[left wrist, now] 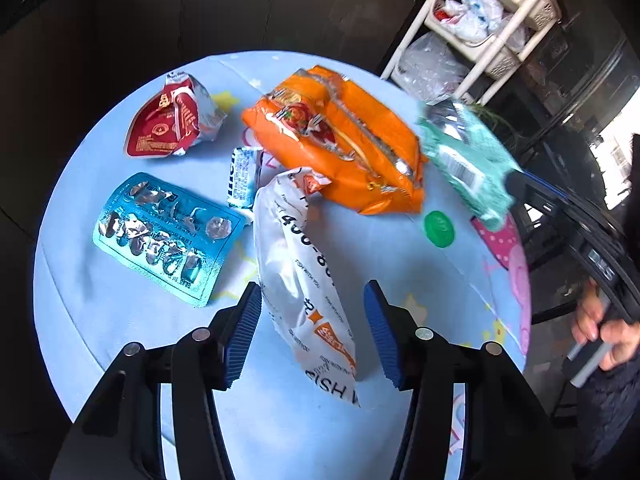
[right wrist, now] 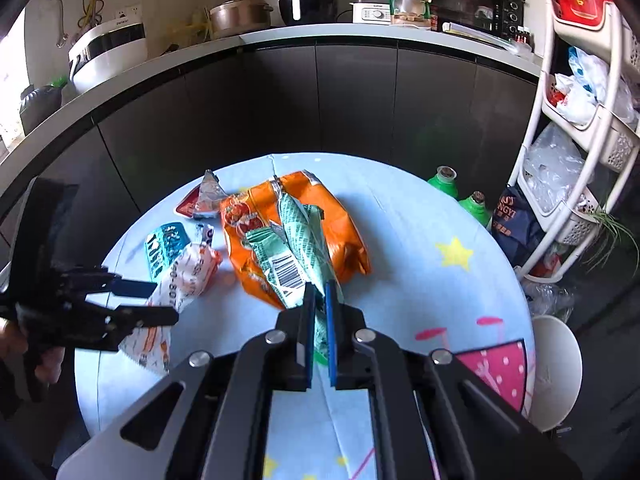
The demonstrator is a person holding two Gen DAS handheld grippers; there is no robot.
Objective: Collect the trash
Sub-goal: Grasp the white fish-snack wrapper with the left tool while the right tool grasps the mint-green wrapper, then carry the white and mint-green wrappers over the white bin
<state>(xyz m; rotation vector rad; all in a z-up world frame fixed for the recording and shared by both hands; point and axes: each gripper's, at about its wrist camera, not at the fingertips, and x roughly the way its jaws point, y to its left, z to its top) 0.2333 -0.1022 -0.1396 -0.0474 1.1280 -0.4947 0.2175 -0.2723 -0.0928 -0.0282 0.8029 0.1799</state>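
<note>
Two grippers work over the round table (left wrist: 100, 320): the right gripper (right wrist: 320, 300) clenches a green wrapper (right wrist: 296, 248) (lifted above the orange bag (left wrist: 340, 140)), while the left gripper (left wrist: 312, 304) straddles the near white wrapper (left wrist: 304, 264), pads not pressing.

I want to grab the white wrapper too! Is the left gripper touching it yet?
Apart. The left wrist view shows the white wrapper between the left gripper's open jaws, with a gap on each side.

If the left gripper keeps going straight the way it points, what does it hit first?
Most likely the white wrapper, which lies between the open fingers of the left gripper, pads not yet touching it. The table sits right beneath.
</note>
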